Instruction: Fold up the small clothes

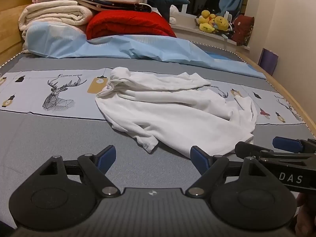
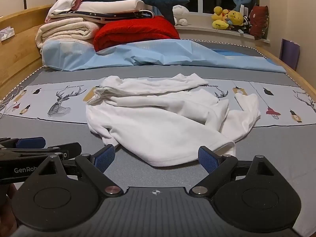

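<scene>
A crumpled white garment (image 1: 173,110) lies on the grey patterned bed sheet (image 1: 49,130), bunched at its far left end with a sleeve trailing right. It also shows in the right wrist view (image 2: 158,122). My left gripper (image 1: 153,156) is open and empty, just short of the garment's near hem. My right gripper (image 2: 156,156) is open and empty, its jaws either side of the garment's near edge, not touching it. The right gripper shows at the right of the left wrist view (image 1: 262,148), and the left gripper at the left of the right wrist view (image 2: 51,144).
A pale blue cover (image 1: 118,49) lies across the far part of the bed. Folded blankets, a red quilt (image 1: 128,25) and a plush shark are stacked behind it. Plush toys (image 1: 215,21) sit on the window ledge. A wooden bed frame (image 1: 292,98) runs along the right.
</scene>
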{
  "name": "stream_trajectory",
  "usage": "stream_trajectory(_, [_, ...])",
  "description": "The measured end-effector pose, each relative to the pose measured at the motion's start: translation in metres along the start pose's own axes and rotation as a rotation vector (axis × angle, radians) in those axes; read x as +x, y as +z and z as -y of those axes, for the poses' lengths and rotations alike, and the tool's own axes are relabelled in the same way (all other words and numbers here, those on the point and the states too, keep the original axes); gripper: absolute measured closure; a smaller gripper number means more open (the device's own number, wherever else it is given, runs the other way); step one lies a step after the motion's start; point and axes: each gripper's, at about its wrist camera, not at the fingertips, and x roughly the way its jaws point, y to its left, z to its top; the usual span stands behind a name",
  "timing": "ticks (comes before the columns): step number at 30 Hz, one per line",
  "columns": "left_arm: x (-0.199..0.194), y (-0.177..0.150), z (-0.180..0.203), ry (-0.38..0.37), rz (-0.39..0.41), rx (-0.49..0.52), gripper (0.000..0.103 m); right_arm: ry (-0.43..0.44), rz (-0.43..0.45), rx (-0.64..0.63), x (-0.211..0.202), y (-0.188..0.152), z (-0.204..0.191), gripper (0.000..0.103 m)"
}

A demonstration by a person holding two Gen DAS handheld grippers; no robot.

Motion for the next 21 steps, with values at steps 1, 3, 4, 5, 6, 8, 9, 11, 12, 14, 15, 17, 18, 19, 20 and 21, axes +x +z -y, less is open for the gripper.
stream_trajectory(1, [0.0003,-0.0001,-0.0002,0.0,0.0,0.0,0.017,0.0,0.0,0.0,0.0002,0.0003,0.0002,0.011])
stream_trajectory(3, [0.0001,0.0,0.0,0.0,-0.001,-0.001,0.017,-0.002,-0.001,0.0,0.0006,0.0004,-0.0012,0.011])
stream_trajectory(4, [0.0003,0.0,-0.0002,0.0,-0.001,-0.001,0.017,-0.001,-0.001,0.001,0.0009,0.0005,-0.001,0.011])
stream_trajectory(5, [0.0002,-0.0002,0.0,0.0,-0.001,0.0,0.017,-0.002,-0.002,0.0,0.0009,0.0004,-0.0008,0.011])
stream_trajectory(6, [0.0002,-0.0003,0.0,0.0,-0.001,0.0,0.017,-0.002,-0.002,0.0,0.001,0.0001,-0.0009,0.011])
stream_trajectory(8, [0.0005,-0.0004,-0.0003,0.0,-0.002,-0.001,0.017,-0.002,-0.002,-0.001,0.0012,-0.0003,-0.0008,0.011])
stream_trajectory(9, [0.0007,0.0,-0.0012,0.0,-0.003,-0.001,0.017,-0.002,-0.002,-0.001,0.0012,-0.0001,-0.0006,0.011])
stream_trajectory(11, [0.0009,-0.0002,-0.0012,0.0,-0.003,0.0,0.017,-0.002,0.0,0.0,0.0014,-0.0005,-0.0006,0.011])
stream_trajectory(12, [0.0008,-0.0003,-0.0012,0.0,-0.002,-0.001,0.017,-0.002,0.0,0.0,0.0014,-0.0003,-0.0005,0.011])
stream_trajectory(14, [0.0012,-0.0003,-0.0016,0.001,-0.004,-0.002,0.017,-0.001,0.0,0.0,0.0013,-0.0004,-0.0005,0.011])
stream_trajectory(15, [0.0016,0.0002,-0.0016,0.001,-0.004,-0.002,0.017,-0.001,0.0,0.0,0.0013,-0.0004,-0.0005,0.011])
stream_trajectory(17, [0.0024,0.0003,-0.0025,0.002,-0.005,-0.002,0.017,-0.002,0.0,-0.001,0.0013,-0.0002,-0.0008,0.011])
stream_trajectory(18, [0.0021,0.0002,-0.002,0.001,-0.004,-0.001,0.017,-0.002,0.0,-0.001,0.0013,0.0,-0.0007,0.011])
stream_trajectory(19, [0.0021,0.0002,-0.0019,0.002,-0.004,-0.001,0.017,-0.001,0.0,0.0,0.0013,0.0,-0.001,0.011])
stream_trajectory(20, [0.002,0.0002,-0.002,0.002,-0.004,-0.002,0.017,-0.001,0.0,0.0,0.0013,0.0001,-0.001,0.011])
stream_trajectory(21, [0.0021,0.0003,-0.002,0.002,-0.004,-0.002,0.017,-0.001,0.0,0.0,0.0013,0.0001,-0.001,0.011])
